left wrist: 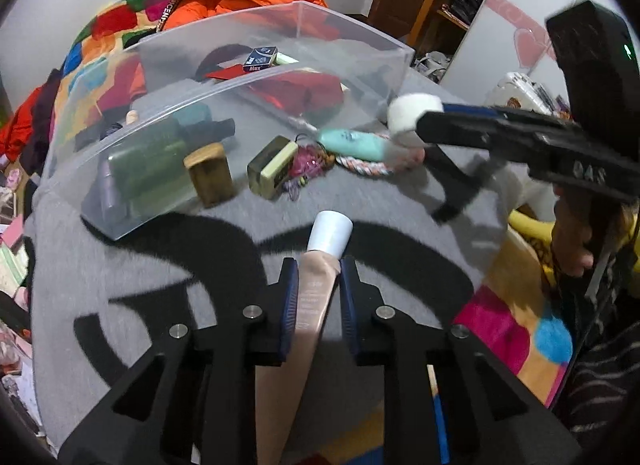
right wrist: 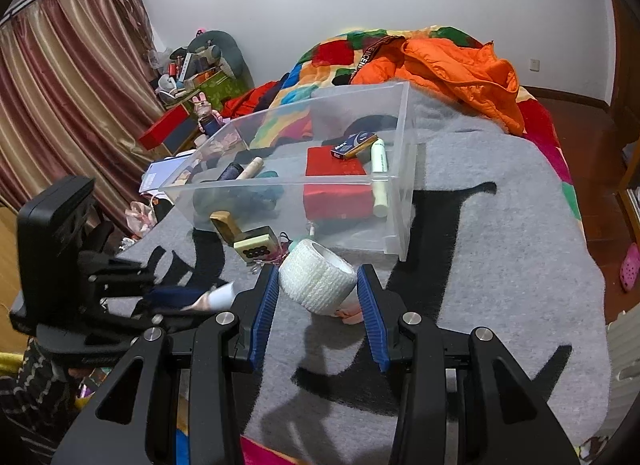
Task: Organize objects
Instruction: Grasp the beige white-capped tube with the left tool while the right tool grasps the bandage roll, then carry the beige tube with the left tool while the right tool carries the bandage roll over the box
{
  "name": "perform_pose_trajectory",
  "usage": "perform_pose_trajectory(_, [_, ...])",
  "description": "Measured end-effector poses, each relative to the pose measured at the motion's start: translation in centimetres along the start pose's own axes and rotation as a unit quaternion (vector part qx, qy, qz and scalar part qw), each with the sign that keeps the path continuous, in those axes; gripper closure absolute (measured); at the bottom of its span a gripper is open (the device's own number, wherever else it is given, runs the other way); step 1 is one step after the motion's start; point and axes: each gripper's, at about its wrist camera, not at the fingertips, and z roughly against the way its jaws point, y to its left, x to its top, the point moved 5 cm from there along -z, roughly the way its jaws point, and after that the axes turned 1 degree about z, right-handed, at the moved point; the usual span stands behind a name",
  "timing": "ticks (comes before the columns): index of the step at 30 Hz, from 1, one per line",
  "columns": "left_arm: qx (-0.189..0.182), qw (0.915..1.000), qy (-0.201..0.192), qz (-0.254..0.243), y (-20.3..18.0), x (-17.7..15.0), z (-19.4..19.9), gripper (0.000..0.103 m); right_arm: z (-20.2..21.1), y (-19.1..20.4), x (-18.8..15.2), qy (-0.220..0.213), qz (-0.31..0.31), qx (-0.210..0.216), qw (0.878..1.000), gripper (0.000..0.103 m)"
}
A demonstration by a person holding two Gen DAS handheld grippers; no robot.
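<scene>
1. Your left gripper [left wrist: 319,297] is clamped on the beige tube [left wrist: 316,297]; your right gripper [right wrist: 318,305] pinches the bandage roll [right wrist: 316,281] — both raised above the grey blanket [left wrist: 160,265].
2. Next, I'd judge: carry each over the clear bin [right wrist: 404,169] — then release.

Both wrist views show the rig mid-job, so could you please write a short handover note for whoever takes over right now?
Left tongs: shut on the beige tube, white cap forward.
Right tongs: shut on the white bandage roll.
Clear bin on the grey blanket already holds the red box, a blue carton and a pale tube.
Left outside, in front of the bin: wooden block, mint tube, rope.
Next, probably: drop both held items into the bin.
</scene>
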Motion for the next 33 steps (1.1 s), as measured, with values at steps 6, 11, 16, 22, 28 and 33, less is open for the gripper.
perform_pose_trajectory(6, [0.029,0.9994,-0.001,-0.020,-0.5,0.5,-1.1,0.080,0.2,0.7,0.2,-0.003,0.005,0.004,1.000,0.066])
perform_pose_trajectory(11, [0.027,0.9994,-0.013,-0.020,-0.3,1.4,-1.8,0.079,0.7,1.3,0.5,-0.009,0.012,0.006,1.000,0.066])
perform_pose_trajectory(16, [0.040,0.9987,-0.031,-0.003,0.2,1.5,-1.2,0.081,0.8,1.9,1.1,-0.016,0.014,0.016,1.000,0.066])
perform_pose_trajectory(22, [0.041,0.9956,-0.082,0.020,0.5,2.1,2.1,0.081,1.6,2.8,3.0,-0.045,0.025,0.018,0.999,0.066])
perform_pose_trajectory(28, [0.037,0.9873,-0.145,0.054,1.8,4.2,5.9,0.082,1.9,3.3,5.4,-0.069,0.035,0.012,0.997,0.066])
perform_pose_trajectory(33, [0.036,0.9779,-0.189,0.082,3.2,5.9,8.4,0.082,1.6,3.2,7.0,-0.083,0.034,0.004,0.996,0.066])
